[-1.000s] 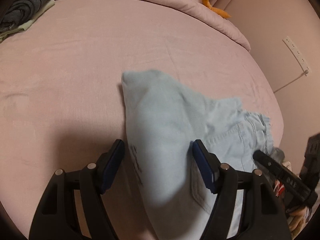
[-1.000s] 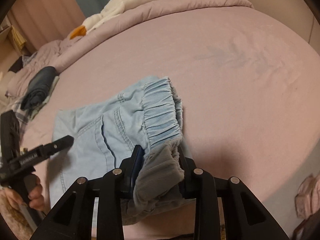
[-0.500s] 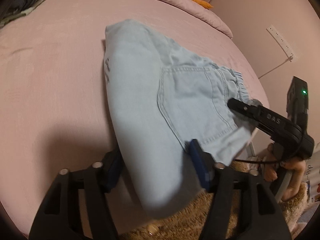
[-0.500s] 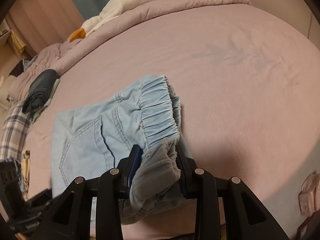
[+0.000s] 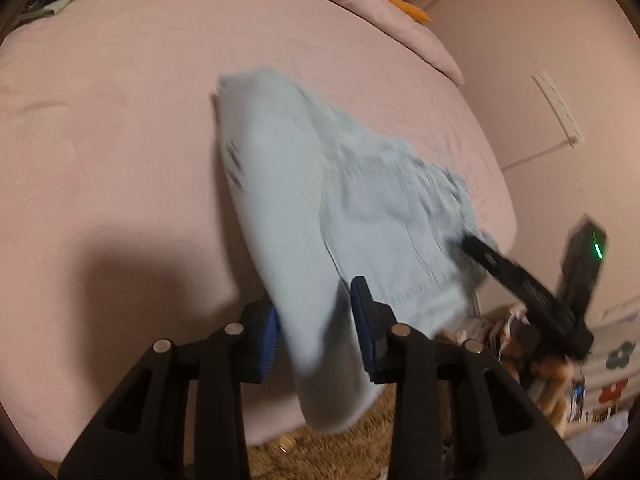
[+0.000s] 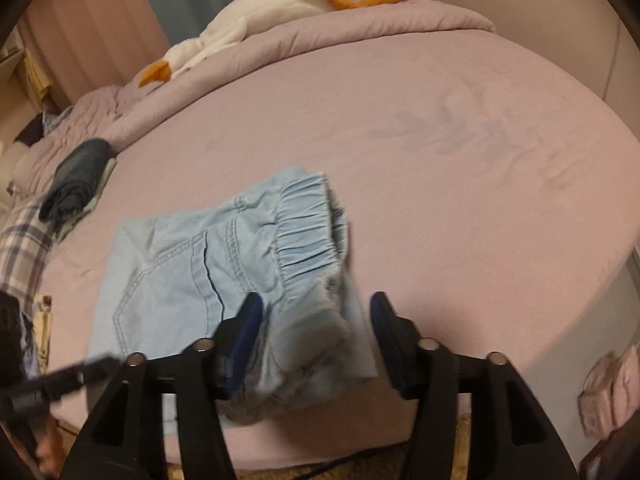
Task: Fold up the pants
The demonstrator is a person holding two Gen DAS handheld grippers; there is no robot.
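Left tongs (image 5: 314, 336): jaws closing around the folded leg end of the pants (image 5: 352, 216); the blue pads (image 5: 269, 334) sit at either side of the cloth, the left one against it, the right one just beside it; too blurred to tell whether they pinch yet.
Right tongs (image 6: 312, 338): jaws opening; the gathered waistband (image 6: 308, 236) lies between them, the left pad at the cloth, the right pad (image 6: 380, 320) clear of it, so the grip is released.
Pants: light blue denim, folded into a short stack at the near edge of the bed (image 6: 460, 128); back pocket facing up, elastic waistband on the right tongs' side, leg end overhanging the edge by the left tongs.
Bed: pink sheet, a rolled duvet along the far side.
Far side: a white plush goose (image 6: 256, 24) with orange beak and feet lies on the duvet.
Left corner: a dark folded garment (image 6: 76, 180) lies well apart from the pants.
Below the bed: tan shaggy rug (image 5: 288, 446).
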